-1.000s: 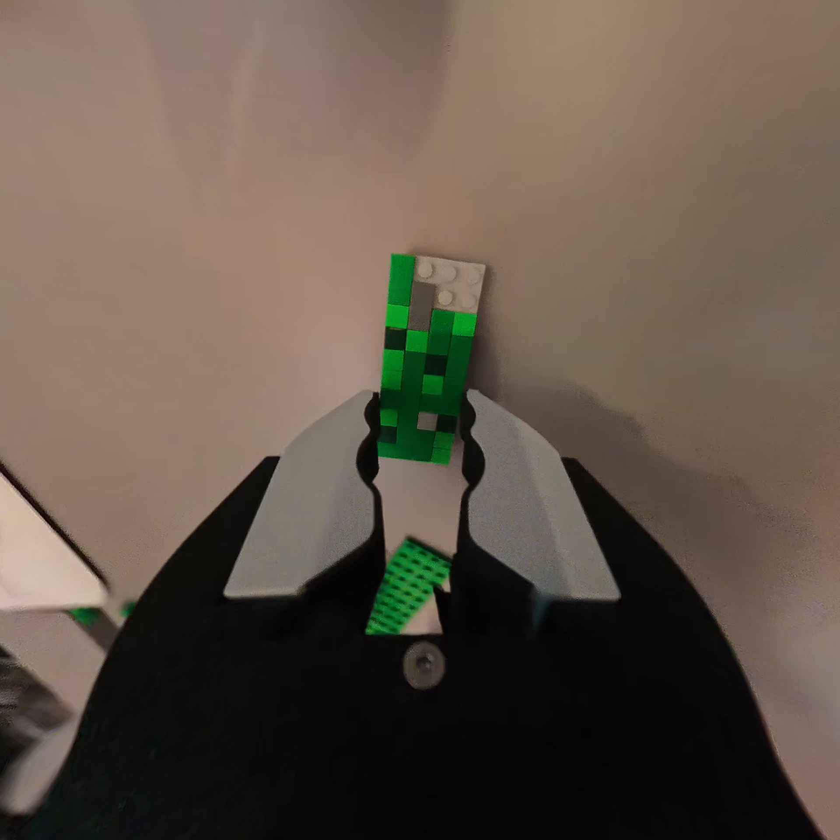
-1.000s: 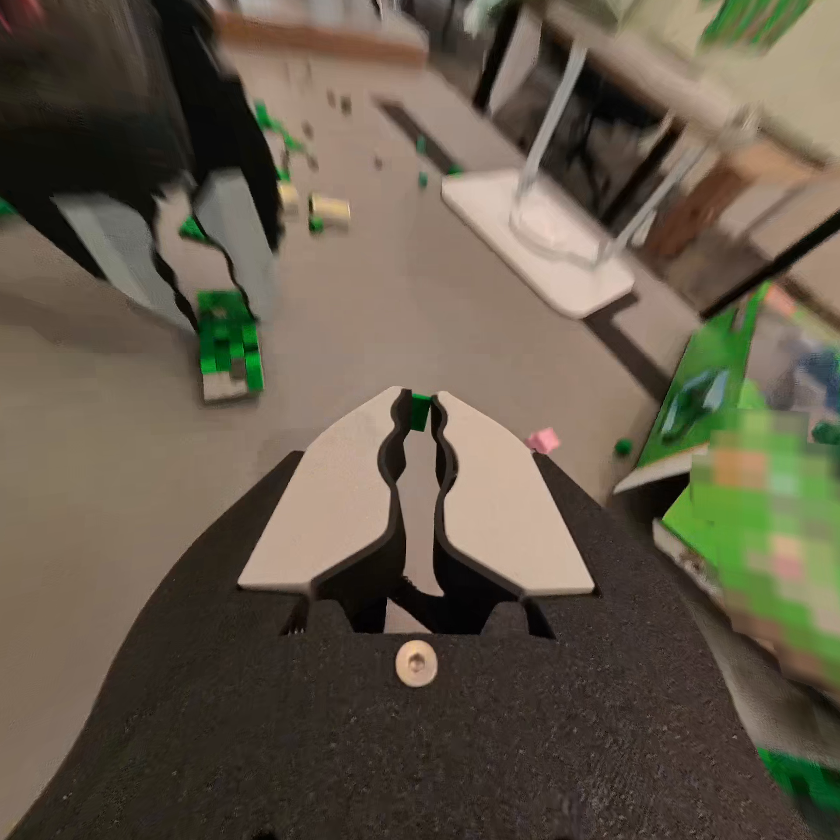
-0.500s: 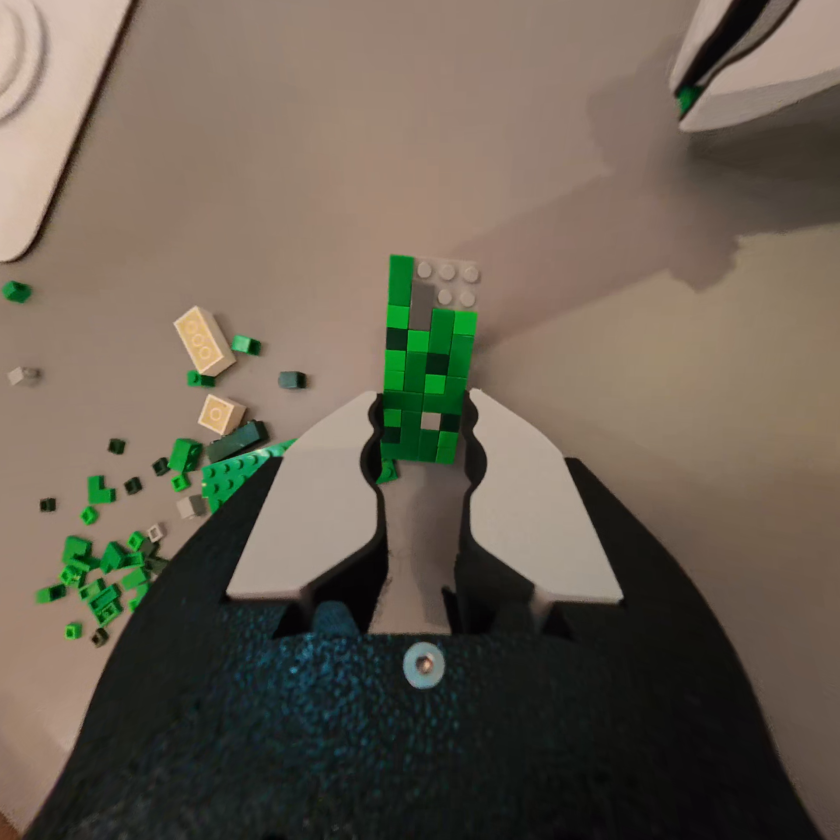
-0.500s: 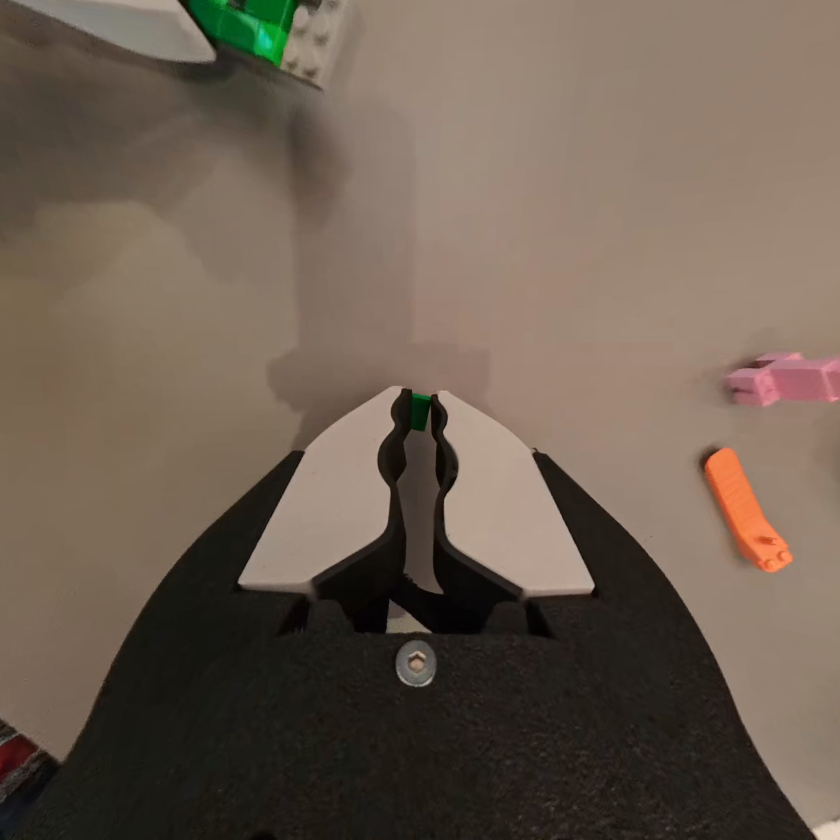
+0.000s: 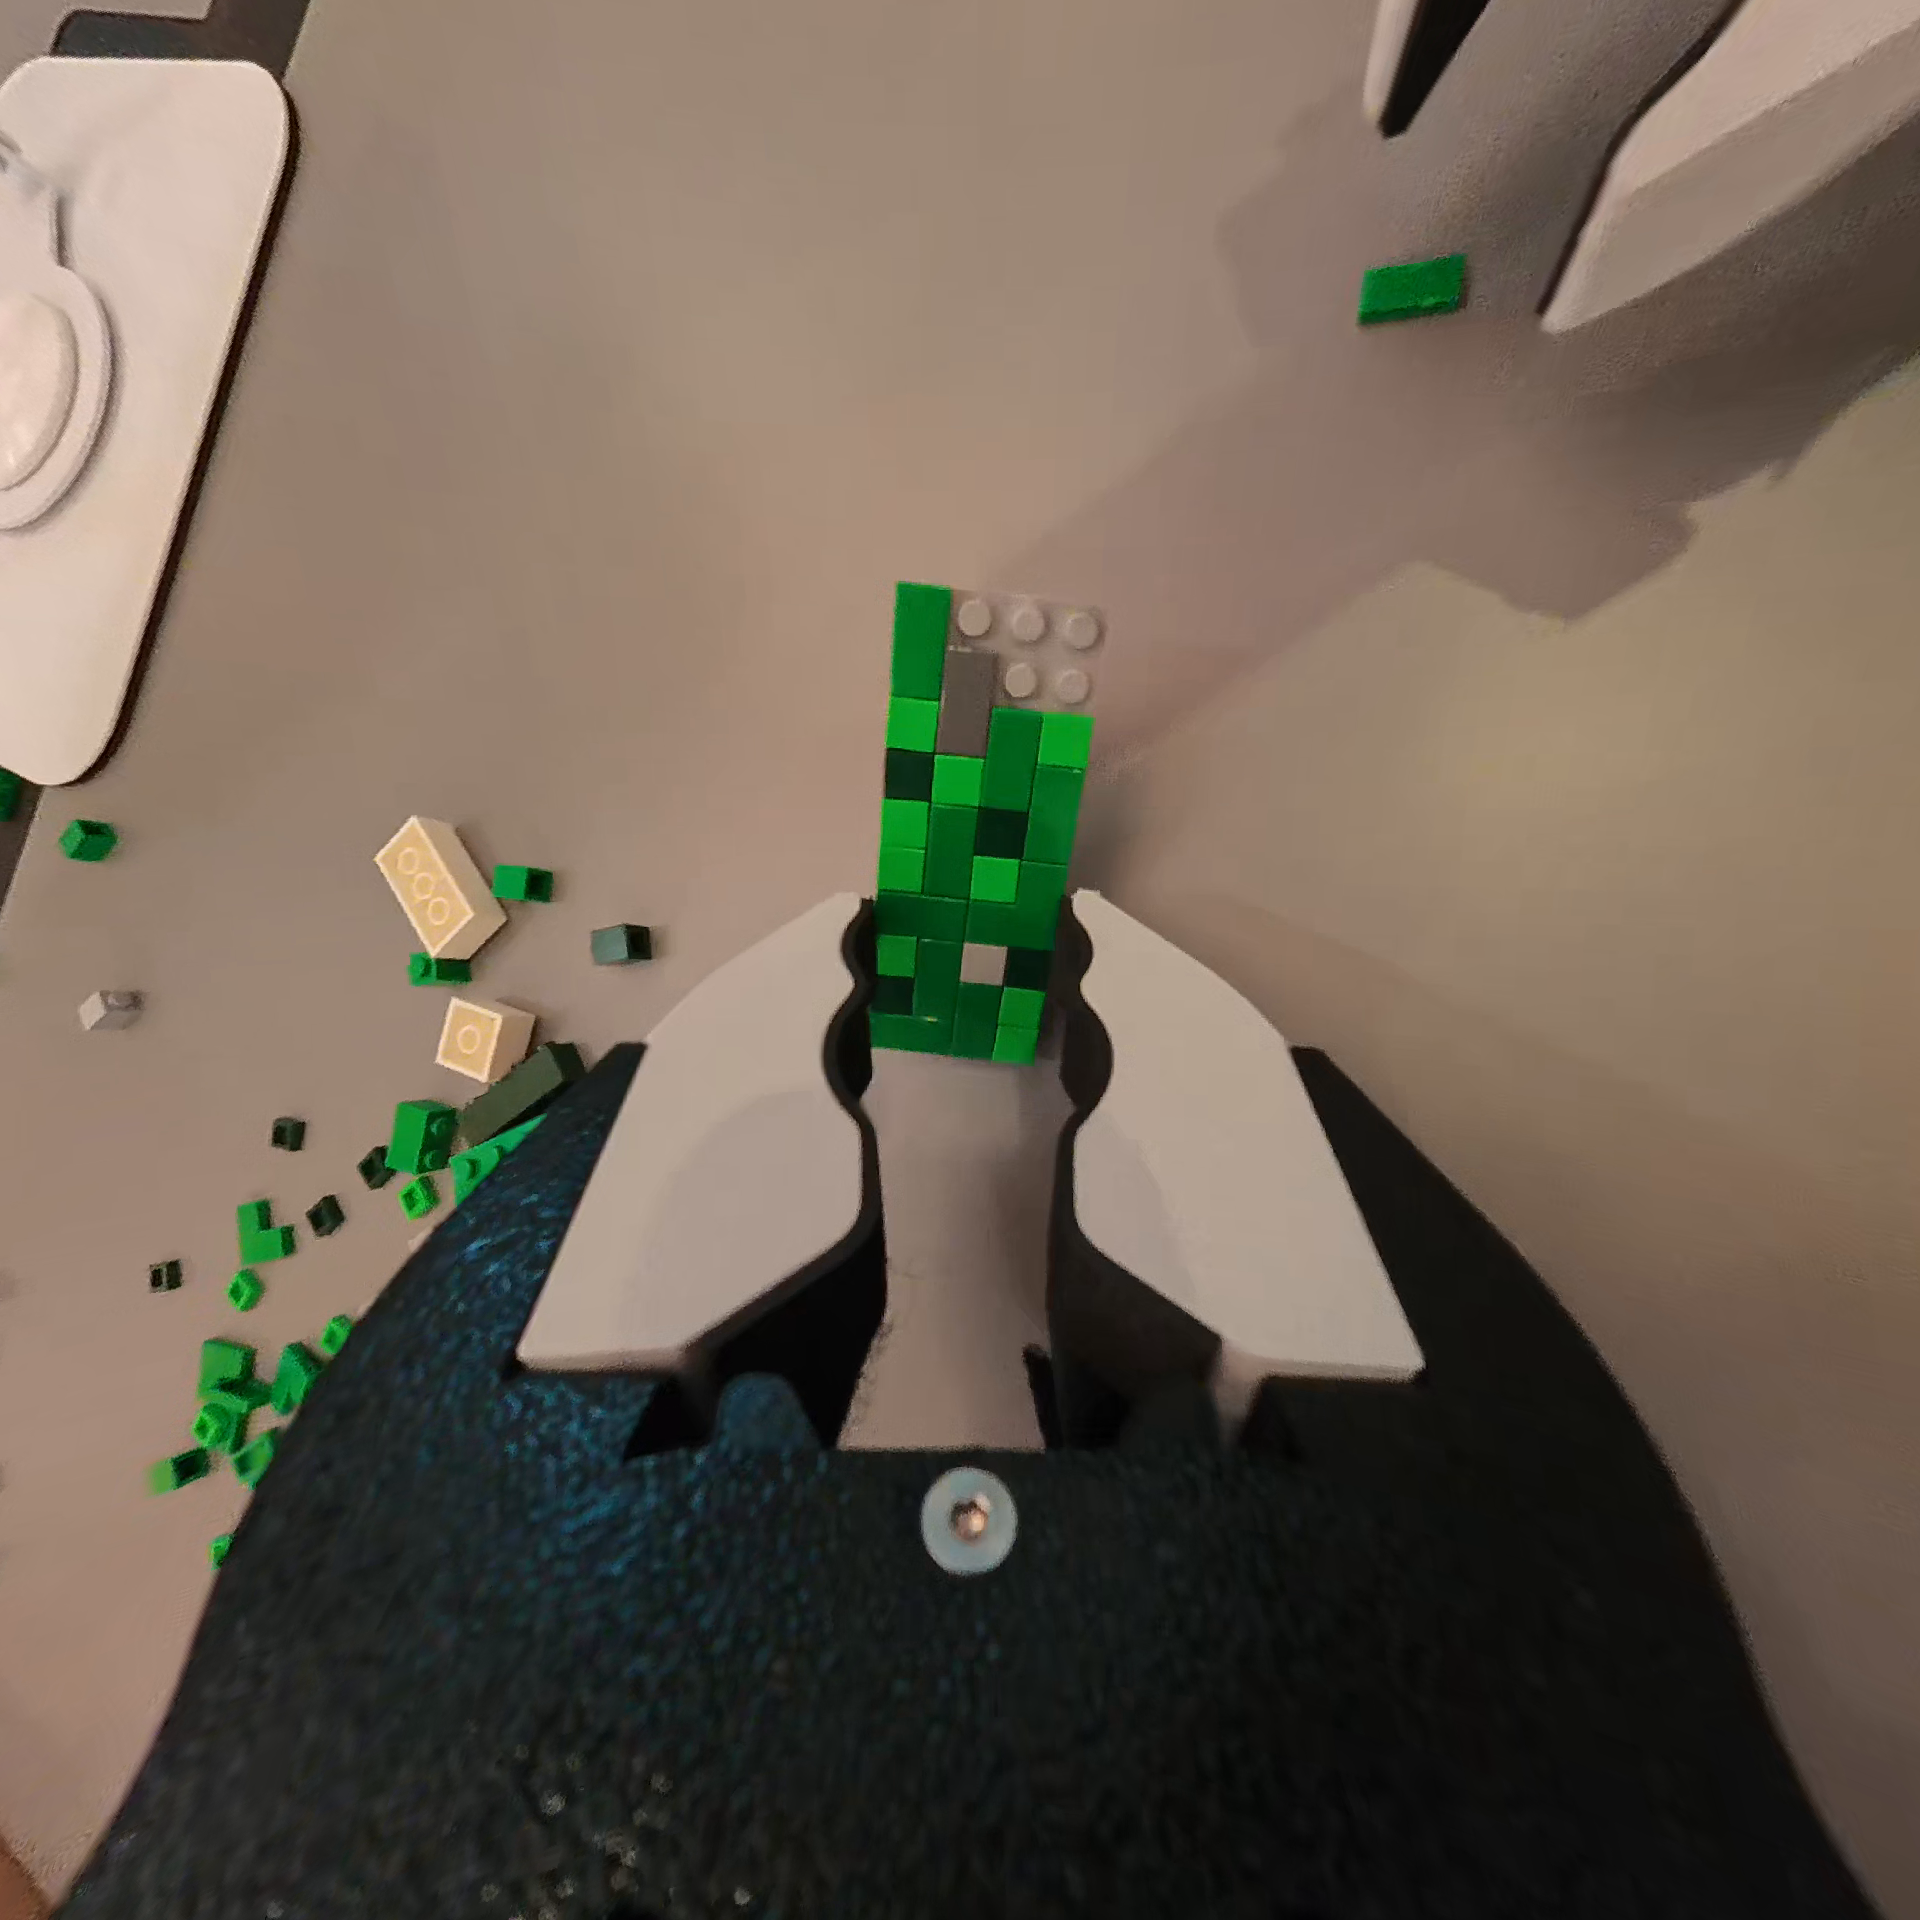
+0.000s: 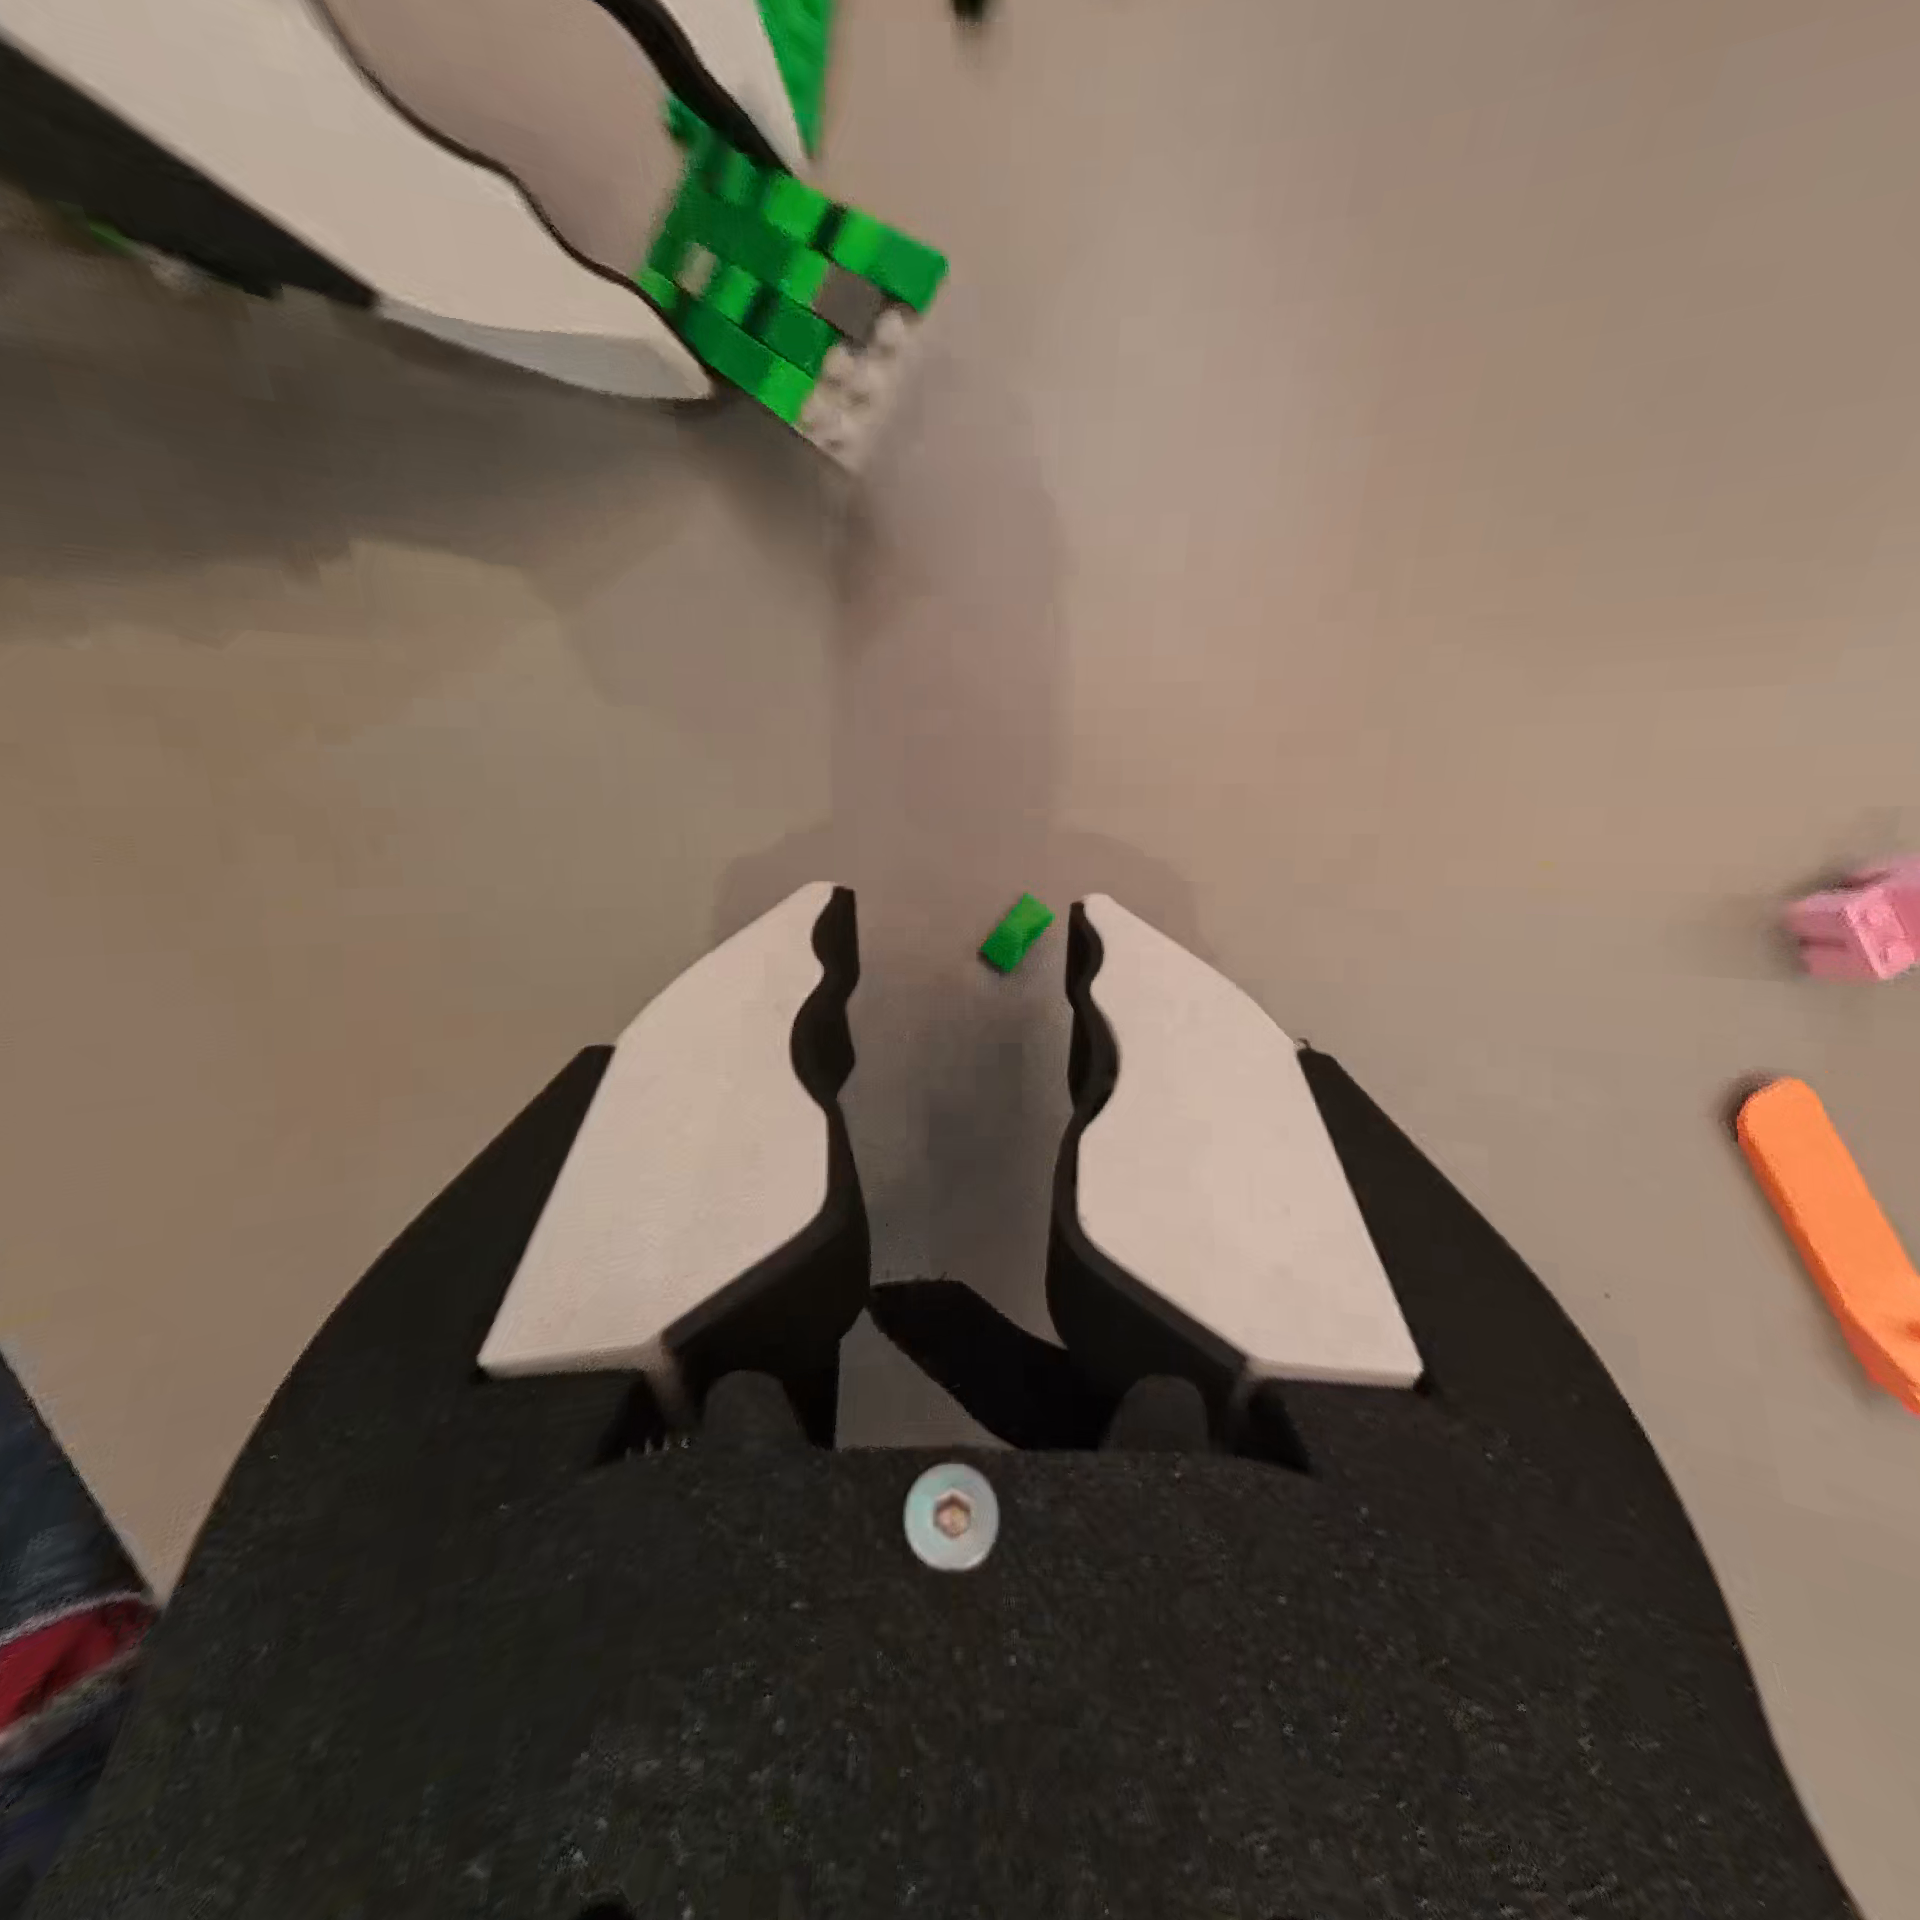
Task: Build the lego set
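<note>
My left gripper [image 5: 966, 935] is shut on a long green brick panel [image 5: 982, 821] with a grey studded plate at its far end. Both pads press on its sides. The panel also shows in the right wrist view [image 6: 790, 281], held by the left gripper's fingers [image 6: 499, 249] at the upper left. My right gripper [image 6: 961, 935] is open. A small green tile [image 6: 1016, 932] lies loose between its fingertips, near the right pad, touched by neither. The same tile shows in the left wrist view [image 5: 1413, 291], beside the right gripper's fingers [image 5: 1714, 177].
Loose green, dark green and cream bricks [image 5: 436, 894] lie scattered at the left on the grey table [image 5: 727, 416]. A white stand base [image 5: 125, 395] sits at the far left. An orange brick separator [image 6: 1829, 1216] and a pink brick piece [image 6: 1860, 925] lie at the right.
My right gripper has opened and let go of the small green tile, which now lies on the table between its fingers. My left gripper keeps its hold on the panel.
</note>
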Available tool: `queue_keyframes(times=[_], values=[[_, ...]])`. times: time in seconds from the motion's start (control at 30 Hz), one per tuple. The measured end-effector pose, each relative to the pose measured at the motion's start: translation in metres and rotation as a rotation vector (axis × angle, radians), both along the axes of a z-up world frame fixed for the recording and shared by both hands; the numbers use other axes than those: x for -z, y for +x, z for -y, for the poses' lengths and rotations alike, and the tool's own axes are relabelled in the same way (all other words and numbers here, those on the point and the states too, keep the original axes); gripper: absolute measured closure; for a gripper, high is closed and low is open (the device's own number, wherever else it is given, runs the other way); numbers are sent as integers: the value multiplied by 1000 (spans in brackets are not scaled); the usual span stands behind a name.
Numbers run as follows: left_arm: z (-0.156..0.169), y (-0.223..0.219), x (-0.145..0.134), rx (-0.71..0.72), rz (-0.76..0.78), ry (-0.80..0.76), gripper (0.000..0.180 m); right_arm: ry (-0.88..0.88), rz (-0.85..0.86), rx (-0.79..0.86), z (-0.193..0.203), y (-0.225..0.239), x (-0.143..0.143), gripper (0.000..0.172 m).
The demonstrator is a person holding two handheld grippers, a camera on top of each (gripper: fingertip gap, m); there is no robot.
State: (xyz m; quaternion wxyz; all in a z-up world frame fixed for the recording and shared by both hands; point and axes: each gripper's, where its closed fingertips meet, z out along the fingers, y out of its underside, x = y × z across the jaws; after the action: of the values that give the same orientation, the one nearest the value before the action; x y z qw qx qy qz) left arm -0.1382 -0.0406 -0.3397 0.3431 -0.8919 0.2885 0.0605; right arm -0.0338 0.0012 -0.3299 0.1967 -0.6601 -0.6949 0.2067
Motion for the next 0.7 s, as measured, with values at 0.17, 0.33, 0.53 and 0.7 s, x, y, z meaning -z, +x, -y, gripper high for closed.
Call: queue_keyframes(times=[0.17, 0.33, 0.53, 0.7], values=[[1, 2, -8, 4, 93, 24, 148, 46, -122, -75, -13, 18, 2, 139], [2, 4, -6, 15, 107, 9, 148, -34, -147, -135, -9, 15, 12, 143], [10, 14, -1, 79, 126, -53, 148, 34, -104, -254, -5, 17, 19, 142], [31, 38, -4, 295, 197, -169, 148, 164, -167, -541, -5, 12, 9, 142]])
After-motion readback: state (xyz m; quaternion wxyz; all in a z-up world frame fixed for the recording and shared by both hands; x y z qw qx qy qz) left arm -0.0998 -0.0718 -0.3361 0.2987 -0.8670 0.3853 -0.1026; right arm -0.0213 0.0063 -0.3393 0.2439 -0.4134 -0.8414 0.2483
